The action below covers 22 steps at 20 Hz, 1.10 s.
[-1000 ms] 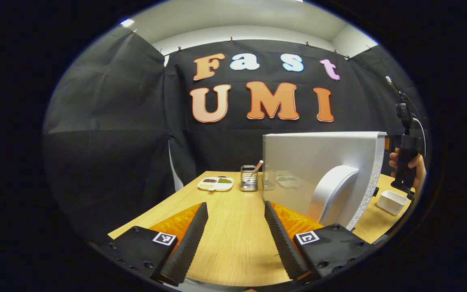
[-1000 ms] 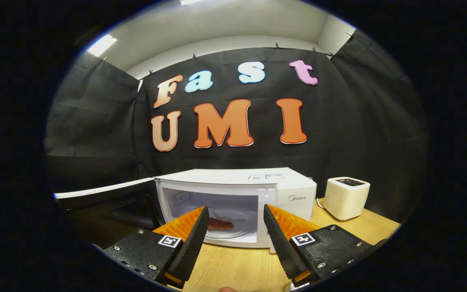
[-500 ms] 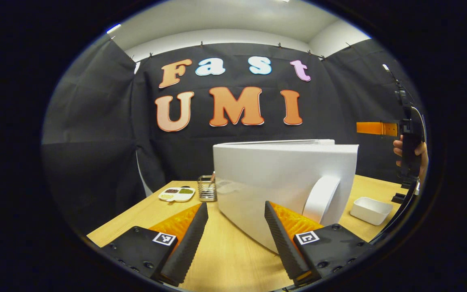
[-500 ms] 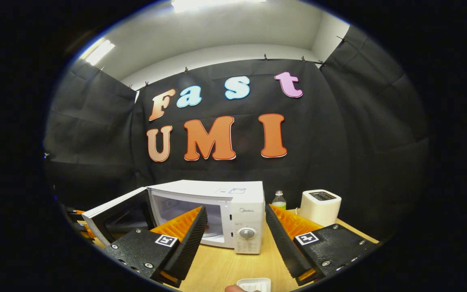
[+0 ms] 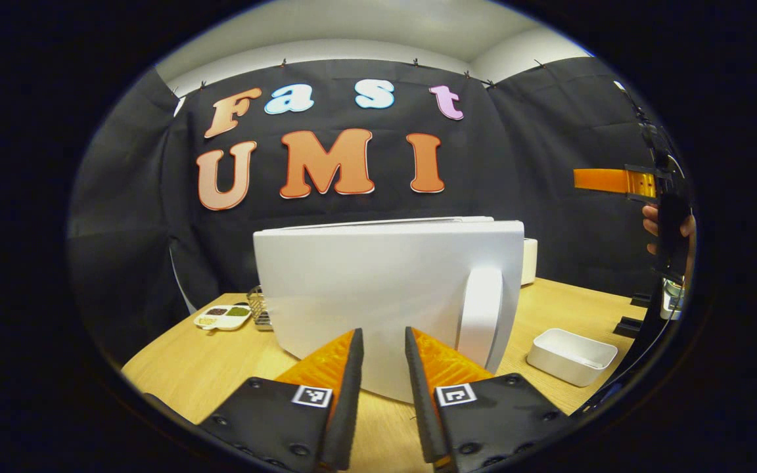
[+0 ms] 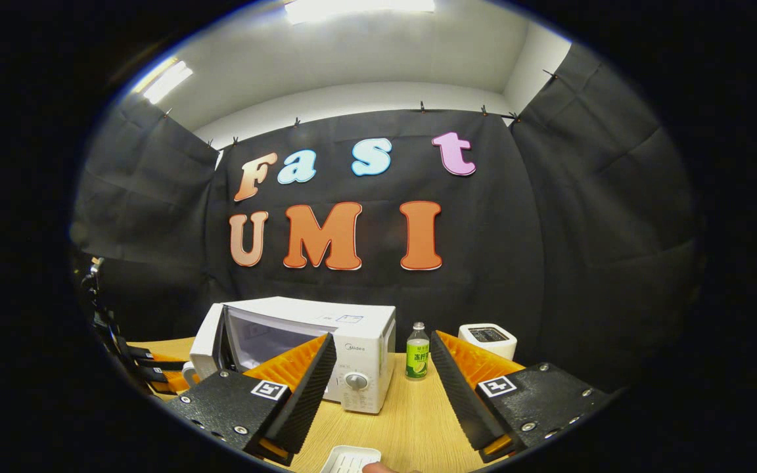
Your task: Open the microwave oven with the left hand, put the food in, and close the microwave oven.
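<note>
The white microwave (image 6: 352, 328) stands mid-table with its door (image 6: 207, 336) swung partway in, leaving a narrow view into the cavity; the food inside is hidden. In the left gripper view the door's white outer face (image 5: 378, 295) and its curved handle (image 5: 480, 315) stand right ahead. My left gripper (image 5: 383, 334) sits just in front of that face, left of the handle, its fingers drawn close together with a small gap and nothing between them. My right gripper (image 6: 382, 345) is open and empty, held back from the microwave. That gripper (image 5: 661, 190) and the hand (image 5: 666, 230) holding it are at the far right.
A white tray (image 5: 572, 355) lies on the wooden table (image 5: 221, 361) right of the door. A sauce dish (image 5: 224, 317) and a wire utensil holder (image 5: 257, 307) sit at the back left. A green bottle (image 6: 418, 360) and a white toaster (image 6: 487, 339) stand right of the microwave.
The door has swung from wide open to mostly closed. My left gripper followed it round and its fingers narrowed. My right gripper backed away from the cavity.
</note>
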Each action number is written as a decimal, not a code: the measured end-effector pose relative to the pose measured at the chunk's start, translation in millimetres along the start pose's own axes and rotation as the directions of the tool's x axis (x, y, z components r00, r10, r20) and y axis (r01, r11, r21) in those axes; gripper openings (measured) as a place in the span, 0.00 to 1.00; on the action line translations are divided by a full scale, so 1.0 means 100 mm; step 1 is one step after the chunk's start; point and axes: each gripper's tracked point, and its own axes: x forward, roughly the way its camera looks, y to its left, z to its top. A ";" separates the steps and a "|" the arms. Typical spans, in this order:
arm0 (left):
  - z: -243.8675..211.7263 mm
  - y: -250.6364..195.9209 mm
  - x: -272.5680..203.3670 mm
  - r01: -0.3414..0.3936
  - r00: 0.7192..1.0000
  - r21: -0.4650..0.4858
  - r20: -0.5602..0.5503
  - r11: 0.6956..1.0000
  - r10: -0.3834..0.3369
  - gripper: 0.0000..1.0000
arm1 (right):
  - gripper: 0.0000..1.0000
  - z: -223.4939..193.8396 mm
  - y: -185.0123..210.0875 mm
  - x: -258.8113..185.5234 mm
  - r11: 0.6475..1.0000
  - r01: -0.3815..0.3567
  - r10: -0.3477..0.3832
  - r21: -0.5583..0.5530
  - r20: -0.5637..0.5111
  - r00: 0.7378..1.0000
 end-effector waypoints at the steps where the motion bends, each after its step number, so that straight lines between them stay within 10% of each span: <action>1: -0.01 -0.06 0.06 0.015 1.000 -0.008 -0.005 1.000 -0.015 0.30 | 0.90 0.00 -0.05 -0.01 1.000 0.006 -0.006 0.001 -0.001 1.000; 5: -0.01 -0.30 0.28 0.064 0.998 -0.024 -0.016 0.998 -0.065 0.06 | 0.90 0.02 -0.25 0.00 0.999 0.033 -0.033 0.004 0.000 0.999; 22: 0.00 -0.57 1.41 0.033 0.997 -0.069 -0.073 0.997 -0.038 0.07 | 0.90 0.02 -0.62 0.09 0.998 0.064 -0.064 0.010 -0.009 0.998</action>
